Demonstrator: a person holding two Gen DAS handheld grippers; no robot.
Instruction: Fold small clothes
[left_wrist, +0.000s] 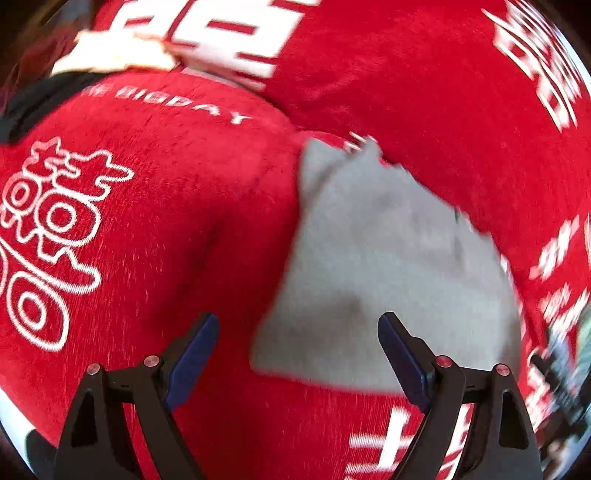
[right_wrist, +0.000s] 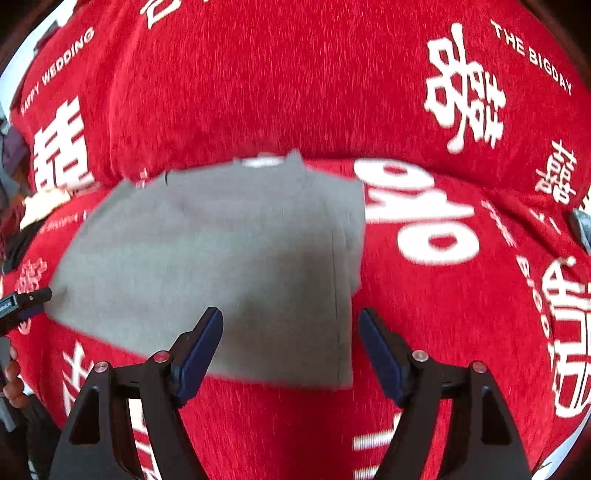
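On the red printed cover (right_wrist: 258, 92), the folded grey garment (right_wrist: 221, 258) lies flat near its middle. Left gripper (left_wrist: 297, 354): jaws spread wide, nothing between them. Right gripper (right_wrist: 290, 347): jaws parted above the garment's near edge, gripping nothing.

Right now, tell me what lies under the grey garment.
The grey garment lies flat on the red printed cloth, which shows around its visible edges. Whatever sits directly beneath the folded fabric is covered.

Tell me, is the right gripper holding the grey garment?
No, the right gripper hovers open above the folded grey garment, which lies flat on the red cover.
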